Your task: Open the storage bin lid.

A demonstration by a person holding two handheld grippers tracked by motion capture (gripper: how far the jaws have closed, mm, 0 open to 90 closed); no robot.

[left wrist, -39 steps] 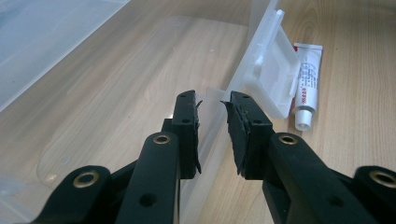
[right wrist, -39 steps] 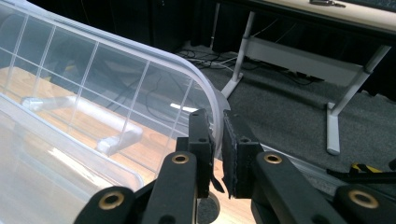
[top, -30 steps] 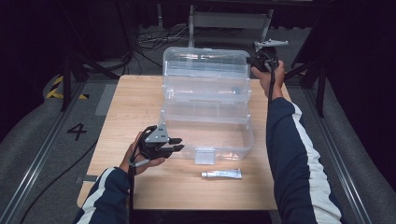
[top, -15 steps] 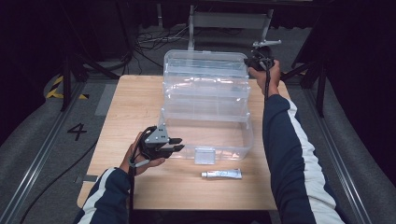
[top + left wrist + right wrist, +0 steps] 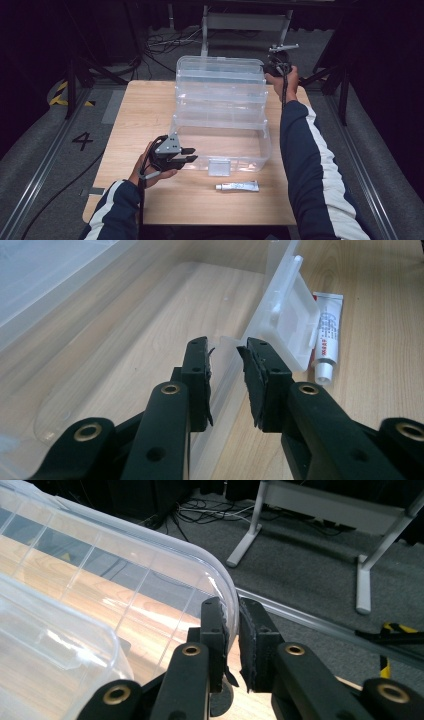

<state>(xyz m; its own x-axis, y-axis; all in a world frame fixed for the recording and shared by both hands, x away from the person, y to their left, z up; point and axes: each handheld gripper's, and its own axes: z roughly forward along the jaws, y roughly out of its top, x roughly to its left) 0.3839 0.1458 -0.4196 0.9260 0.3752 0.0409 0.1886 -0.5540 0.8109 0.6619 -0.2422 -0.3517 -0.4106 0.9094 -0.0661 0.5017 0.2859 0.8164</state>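
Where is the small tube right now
In the high view the small tube lies flat on the wooden table near its front edge, just in front of the clear plastic box and its latch, right of the left gripper.

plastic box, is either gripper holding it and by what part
Both are. The right gripper is shut on the raised lid at its far corner rim. The left gripper straddles the box's near front wall at its rim.

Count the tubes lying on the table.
1. The tube lies on the table near the front edge, just in front of the clear box and its latch; none seen inside the box.
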